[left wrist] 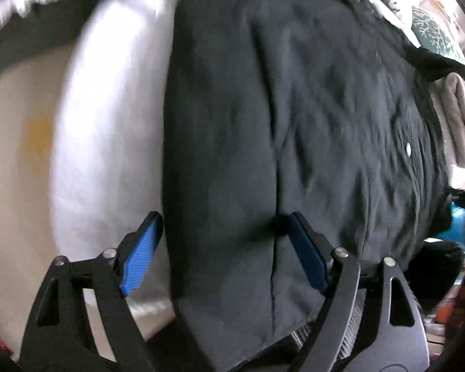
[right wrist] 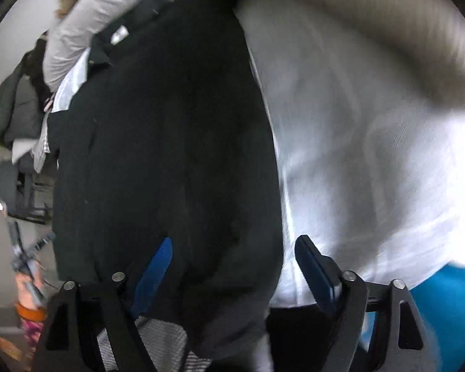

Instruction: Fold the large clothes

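Left wrist: left gripper (left wrist: 221, 226), jaws apart, straddling the black garment's (left wrist: 294, 108) edge over a white sheet (left wrist: 108, 124).

Right wrist: right gripper (right wrist: 232, 252), jaws apart over the garment's (right wrist: 170, 139) opposite edge.

Step looks like reaching to grasp; next, close on both edges.

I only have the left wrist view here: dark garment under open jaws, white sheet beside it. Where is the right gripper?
Observer: The right gripper is over the same black garment, straddling the garment's edge against the white sheet.
Operator: Is it gripping?
Observer: No. Its jaws stand apart, and the blue pads are not pressed on the cloth.
Operator: Anything else nearby?
Observer: A bright blue item lies beyond the sheet's edge, at the lower right of that view.
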A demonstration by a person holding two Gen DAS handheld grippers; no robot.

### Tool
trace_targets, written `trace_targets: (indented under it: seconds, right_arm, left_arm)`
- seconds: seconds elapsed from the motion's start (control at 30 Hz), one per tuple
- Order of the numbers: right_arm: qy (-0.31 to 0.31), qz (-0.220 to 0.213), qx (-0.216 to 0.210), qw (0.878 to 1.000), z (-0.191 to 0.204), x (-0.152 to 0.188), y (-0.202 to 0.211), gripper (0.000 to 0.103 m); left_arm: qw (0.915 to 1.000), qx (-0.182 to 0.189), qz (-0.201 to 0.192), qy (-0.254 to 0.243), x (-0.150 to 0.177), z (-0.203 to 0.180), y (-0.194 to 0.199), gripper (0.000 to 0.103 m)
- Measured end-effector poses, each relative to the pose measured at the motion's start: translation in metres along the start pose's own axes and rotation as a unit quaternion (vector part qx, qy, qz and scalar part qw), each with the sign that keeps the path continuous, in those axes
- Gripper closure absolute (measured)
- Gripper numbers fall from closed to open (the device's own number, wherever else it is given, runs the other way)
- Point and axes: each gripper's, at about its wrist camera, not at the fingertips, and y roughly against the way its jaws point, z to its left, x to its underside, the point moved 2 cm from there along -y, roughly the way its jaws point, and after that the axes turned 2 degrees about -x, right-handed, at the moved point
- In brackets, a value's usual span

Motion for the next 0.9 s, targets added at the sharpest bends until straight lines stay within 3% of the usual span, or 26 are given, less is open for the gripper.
trace_targets:
  seconds: [0.07,0.1,0.13,0.17,0.2,0.27,0.33,0.37,0.43,0.47,0.53,0.57,0.63,0.67,0.7,0.73,0.83,0.9]
  right_arm:
    - [-0.014,0.035,-0.002,0.999,-0.006,0.009,-0.019,0.049]
    - [-0.006,0.039,-0.002,0.999,-0.004,0.012,-0.021,0.055]
    - [0.014,0.042,-0.001,0.999,0.000,0.017,-0.020,0.068]
    - [0.021,0.045,-0.004,0.999,0.002,0.021,-0.017,0.080]
    - [0.025,0.047,-0.011,0.998,0.004,0.026,-0.010,0.088]
    - [0.033,0.035,-0.027,0.998,0.005,0.029,0.009,0.091]
    - [0.034,0.031,-0.028,0.999,-0.002,0.036,0.023,0.091]
    - [0.033,0.035,-0.017,0.999,-0.006,0.039,0.025,0.091]
    - [0.033,0.064,0.034,0.997,-0.016,0.046,0.013,0.090]
    - [0.032,0.077,0.054,0.995,-0.017,0.048,0.008,0.083]
    - [0.028,0.082,0.087,0.992,-0.016,0.046,0.009,0.074]
    - [0.032,0.076,0.100,0.992,-0.011,0.043,0.013,0.070]
    - [0.048,0.048,0.119,0.991,-0.001,0.034,0.028,0.058]
    - [0.055,0.032,0.122,0.990,0.007,0.028,0.033,0.046]
    - [0.062,0.017,0.122,0.990,0.025,0.026,0.030,0.036]
    - [0.073,-0.003,0.117,0.990,0.039,0.017,0.034,0.033]
    - [0.092,-0.035,0.102,0.990,0.071,-0.010,0.035,0.030]
    - [0.103,-0.048,0.096,0.989,0.089,-0.028,0.029,0.029]
  left_arm:
    - [0.9980,0.055,0.023,0.022,0.013,0.001,-0.011,0.034]
    - [0.9981,0.055,0.020,0.016,0.017,-0.001,-0.011,0.049]
    - [0.9980,0.061,0.016,0.000,0.021,-0.006,-0.007,0.061]
    - [0.9973,0.072,0.017,-0.004,0.024,-0.009,-0.004,0.080]
    - [0.9966,0.082,0.015,-0.002,0.026,-0.010,0.003,0.084]
    - [0.9948,0.102,0.002,-0.007,0.030,-0.011,0.019,0.086]
    - [0.9948,0.100,0.017,-0.010,0.034,-0.010,0.022,0.086]
    - [0.9955,0.082,0.043,-0.020,0.039,-0.011,0.015,0.086]
    - [0.9931,0.033,0.098,-0.055,0.048,-0.017,-0.003,0.075]
    - [0.9903,0.006,0.118,-0.074,0.052,-0.021,-0.010,0.068]
    - [0.9889,-0.009,0.119,-0.088,0.051,-0.025,-0.006,0.061]
    - [0.9908,0.001,0.106,-0.084,0.046,-0.026,0.003,0.056]
    - [0.9955,0.021,0.062,-0.068,0.033,-0.019,0.024,0.035]
    - [0.9980,0.029,0.022,-0.053,0.019,-0.015,0.040,0.023]
    - [0.9985,0.033,0.000,-0.044,0.011,-0.013,0.048,0.021]
    - [0.9984,0.037,-0.029,-0.030,0.000,-0.008,0.058,0.021]
    - [0.9946,0.042,-0.091,0.029,-0.045,0.016,0.073,0.020]
    - [0.9868,0.060,-0.123,0.086,-0.073,0.035,0.074,0.020]
